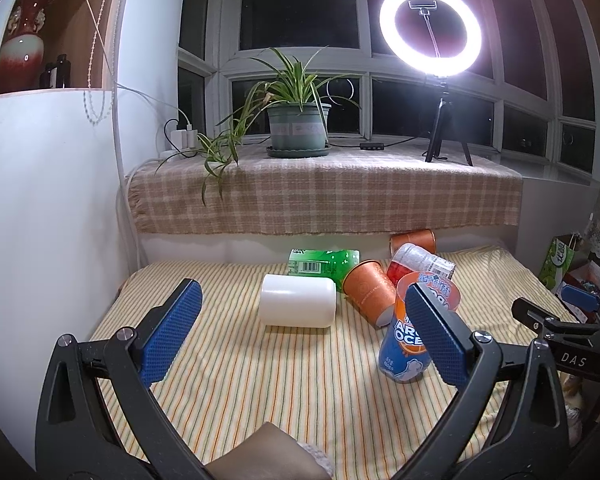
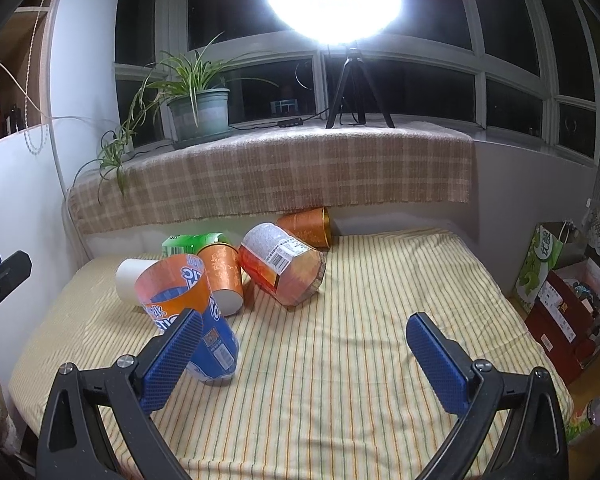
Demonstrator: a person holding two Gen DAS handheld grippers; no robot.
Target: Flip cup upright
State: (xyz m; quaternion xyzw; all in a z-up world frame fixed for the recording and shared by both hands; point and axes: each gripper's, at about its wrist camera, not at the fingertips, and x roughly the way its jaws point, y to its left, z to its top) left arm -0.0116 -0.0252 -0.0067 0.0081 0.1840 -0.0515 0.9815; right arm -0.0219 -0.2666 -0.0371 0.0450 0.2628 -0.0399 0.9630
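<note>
Several cups are on the striped bedsheet (image 1: 236, 392). A blue-and-orange cup (image 1: 404, 344) stands upright, open end up; it also shows in the right wrist view (image 2: 216, 344). A white cup (image 1: 298, 306) lies on its side. An orange paper cup (image 1: 370, 296) lies tipped beside it. My left gripper (image 1: 304, 332) is open and empty, its right finger in front of the blue-and-orange cup. My right gripper (image 2: 304, 352) is open and empty, its left finger just in front of that cup.
A green cup (image 1: 324, 262), a red-and-white labelled cup (image 2: 284, 268) and another orange cup (image 2: 308, 226) lie near the headboard. A plaid-covered sill (image 1: 324, 196) holds a potted plant (image 1: 298, 128) and a ring light (image 1: 430, 26). Boxes (image 2: 568, 304) stand off the bed's right edge.
</note>
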